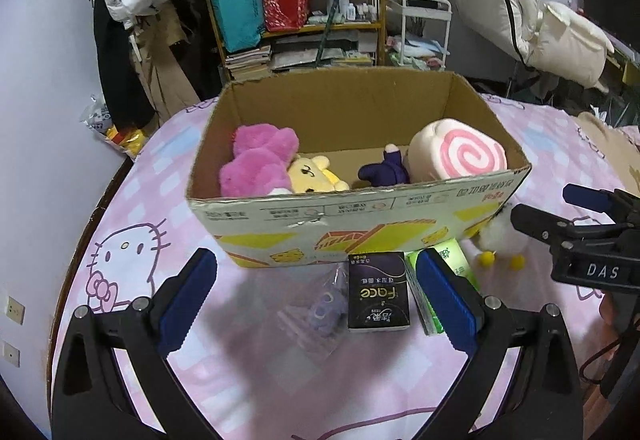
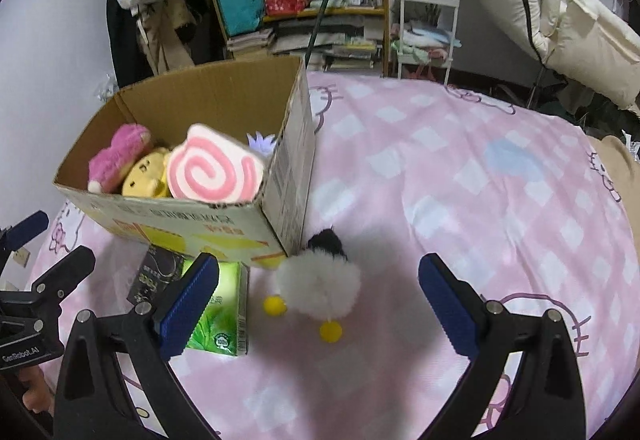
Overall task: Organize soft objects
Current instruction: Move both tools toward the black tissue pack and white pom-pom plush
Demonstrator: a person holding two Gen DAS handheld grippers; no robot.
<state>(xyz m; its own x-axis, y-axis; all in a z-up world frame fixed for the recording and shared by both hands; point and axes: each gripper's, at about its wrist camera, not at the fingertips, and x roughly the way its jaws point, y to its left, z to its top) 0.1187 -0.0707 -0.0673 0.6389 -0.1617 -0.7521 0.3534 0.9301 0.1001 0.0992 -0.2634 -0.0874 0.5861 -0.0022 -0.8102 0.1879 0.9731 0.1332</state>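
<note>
A: Counting left to right on the pink bedspread (image 1: 120, 199): one clear plastic packet (image 1: 320, 310) with something purple inside, one black tissue pack (image 1: 378, 292), one green tissue pack (image 2: 222, 314), one white fluffy toy (image 2: 320, 288) with yellow feet.

B: And the cardboard box (image 1: 360, 215)?

A: One box, open at the top, holding four soft things: a pink plush (image 1: 256, 163) at the left, a yellow bear (image 1: 314, 173) beside it, a dark purple figure (image 1: 386, 171), and a pink swirl cushion (image 1: 460, 151) at the right.

B: Grippers?

A: Two. The left gripper (image 1: 316, 304) is spread wide above the packet and the black pack, holding nothing. The right gripper (image 2: 320, 304) is also spread wide, with the fluffy toy between its fingers but not touching either.

B: Anything hard to read?

A: The near wall of the box hides the lower parts of the plush toys. The fluffy toy sits at the box's near right corner, its dark head partly tucked against the corner. A finger covers part of the green pack in both views. What the packet holds I cannot make out.
</note>
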